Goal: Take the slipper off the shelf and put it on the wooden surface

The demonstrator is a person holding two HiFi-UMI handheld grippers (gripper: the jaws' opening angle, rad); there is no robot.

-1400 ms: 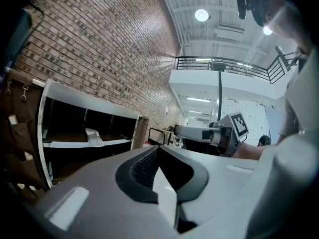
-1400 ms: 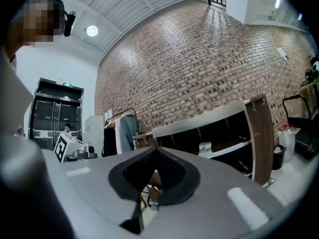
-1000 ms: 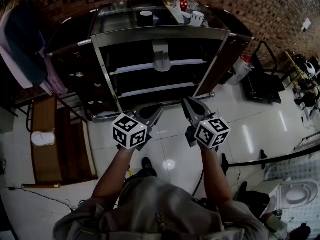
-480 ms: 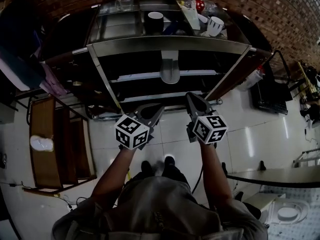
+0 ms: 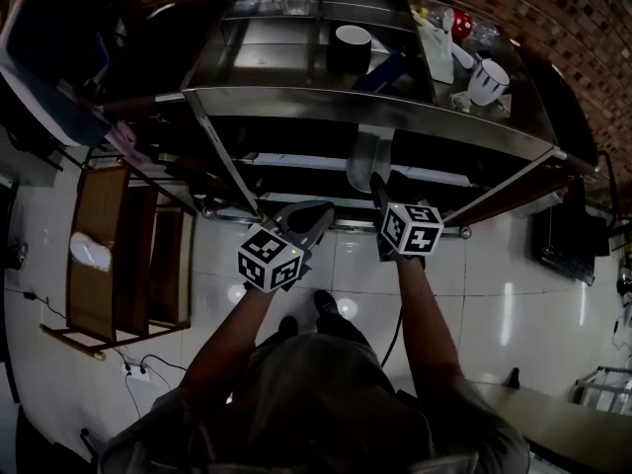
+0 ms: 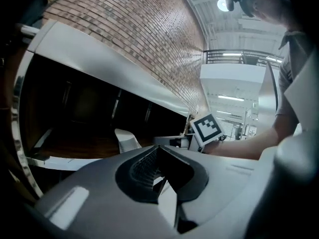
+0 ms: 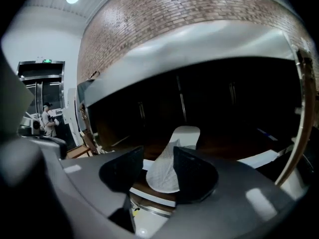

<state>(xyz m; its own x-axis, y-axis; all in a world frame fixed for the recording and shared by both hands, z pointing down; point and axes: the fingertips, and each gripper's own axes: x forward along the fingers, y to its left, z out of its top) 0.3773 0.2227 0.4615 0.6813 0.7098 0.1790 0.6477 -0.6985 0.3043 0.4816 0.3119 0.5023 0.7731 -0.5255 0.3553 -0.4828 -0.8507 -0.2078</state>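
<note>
**A:** Starting with the biggest thing, what is there?

**B:** A metal shelf (image 5: 375, 107) with several tiers, set against a brick wall.

**A:** And beside it?

**B:** The wooden surface (image 5: 104, 304) stands on the floor to the shelf's left, well apart from it. A second slipper (image 5: 89, 252), white, lies on it.

**A:** The grippers?

**B:** Both are at the shelf's front. The right gripper (image 5: 383, 188) (image 7: 158, 153) reaches in at the middle tier. Its jaws have just been opening and now stand apart. The slipper shows in the gap, but the pads are not pressing on it. The left gripper (image 5: 314, 213) (image 6: 158, 151) sits just outside the shelf's front edge, with its jaws together and nothing between them.

**A:** Where is the slipper?

**B:** The slipper (image 5: 363, 158) (image 7: 172, 163) is white and lies flat on the shelf's middle board, running front to back, just ahead of the right gripper.

**A:** Anything smaller?

**B:** On the shelf's top tier, a white mug (image 5: 487, 80) stands near the right end and a dark cup (image 5: 351, 47) near the middle.
</note>
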